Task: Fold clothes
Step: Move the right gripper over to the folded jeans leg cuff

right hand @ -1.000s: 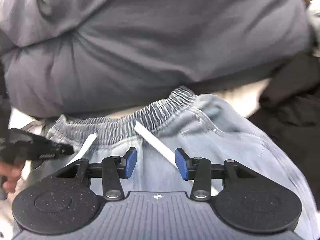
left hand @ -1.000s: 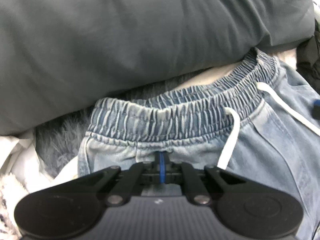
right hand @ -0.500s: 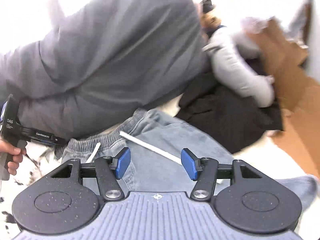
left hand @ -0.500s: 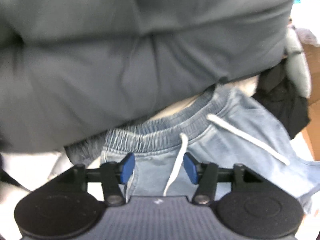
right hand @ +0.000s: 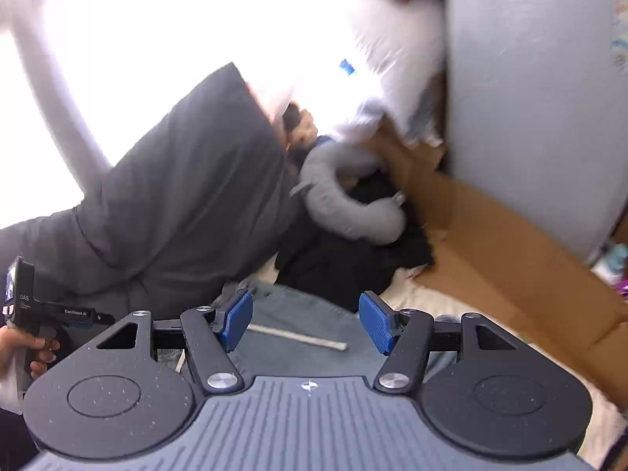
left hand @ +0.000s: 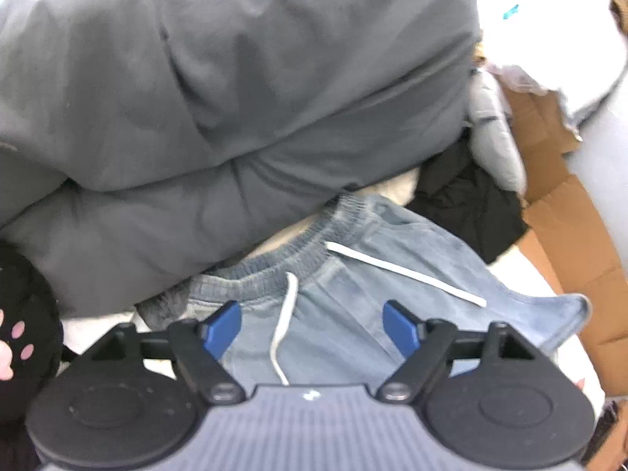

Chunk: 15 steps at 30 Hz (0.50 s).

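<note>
Light blue denim shorts point(left hand: 353, 302) with an elastic waistband point(left hand: 282, 263) and white drawstrings point(left hand: 404, 271) lie flat on the bed, waistband toward a big grey pillow. My left gripper point(left hand: 312, 324) hovers open over the shorts, one drawstring running between its blue pads, nothing held. In the right wrist view my right gripper point(right hand: 306, 320) is open too, raised above the same shorts point(right hand: 298, 322) with a drawstring point(right hand: 298, 337) below the gap. The left gripper's handle point(right hand: 43, 310) shows at the far left, held by a hand point(right hand: 15, 349).
A large grey pillow point(left hand: 235, 110) fills the back. Black clothing point(left hand: 467, 204) and a grey neck pillow point(right hand: 349, 196) lie to the right beside a brown cardboard box point(right hand: 498, 251). A black cat-paw item point(left hand: 19, 325) sits at the left edge. A pale blue wall point(right hand: 530, 98) rises right.
My left gripper let go of the shorts below the waistband and opened wide. Both grippers pulled back and up from the shorts; the right wrist view swung toward the box.
</note>
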Motion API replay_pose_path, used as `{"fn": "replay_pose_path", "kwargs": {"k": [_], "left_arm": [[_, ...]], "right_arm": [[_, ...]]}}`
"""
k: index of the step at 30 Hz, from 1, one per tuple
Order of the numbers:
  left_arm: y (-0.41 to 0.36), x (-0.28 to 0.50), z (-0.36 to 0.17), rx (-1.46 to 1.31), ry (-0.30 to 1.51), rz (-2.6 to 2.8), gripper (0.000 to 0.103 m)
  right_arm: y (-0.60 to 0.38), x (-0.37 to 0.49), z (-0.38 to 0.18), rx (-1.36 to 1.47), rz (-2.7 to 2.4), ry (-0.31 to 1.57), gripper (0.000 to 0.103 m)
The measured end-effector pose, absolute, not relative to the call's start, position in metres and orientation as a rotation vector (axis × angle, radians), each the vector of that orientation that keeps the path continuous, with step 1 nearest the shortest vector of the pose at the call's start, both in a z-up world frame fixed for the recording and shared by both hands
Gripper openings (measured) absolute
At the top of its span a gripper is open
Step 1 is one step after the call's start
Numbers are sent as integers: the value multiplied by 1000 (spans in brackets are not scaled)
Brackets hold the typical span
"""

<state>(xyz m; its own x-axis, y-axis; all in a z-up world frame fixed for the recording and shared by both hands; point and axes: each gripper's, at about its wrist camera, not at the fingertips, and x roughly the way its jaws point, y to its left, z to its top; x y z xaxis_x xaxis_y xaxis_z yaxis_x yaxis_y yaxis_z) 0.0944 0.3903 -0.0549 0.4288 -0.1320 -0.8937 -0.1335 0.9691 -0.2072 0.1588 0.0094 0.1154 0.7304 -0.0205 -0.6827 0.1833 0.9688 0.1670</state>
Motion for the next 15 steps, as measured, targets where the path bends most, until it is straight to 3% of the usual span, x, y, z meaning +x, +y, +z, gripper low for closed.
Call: {"fn": "replay_pose_path", "kwargs": {"k": [4, 15], "left_arm": [[372, 84, -24, -253, 1118, -13, 83], [320, 60, 43, -161, 1121, -114, 85]], "right_arm": [[-21, 109, 159, 230, -159, 688, 77], [-109, -44, 242, 208, -262, 652, 77]]}}
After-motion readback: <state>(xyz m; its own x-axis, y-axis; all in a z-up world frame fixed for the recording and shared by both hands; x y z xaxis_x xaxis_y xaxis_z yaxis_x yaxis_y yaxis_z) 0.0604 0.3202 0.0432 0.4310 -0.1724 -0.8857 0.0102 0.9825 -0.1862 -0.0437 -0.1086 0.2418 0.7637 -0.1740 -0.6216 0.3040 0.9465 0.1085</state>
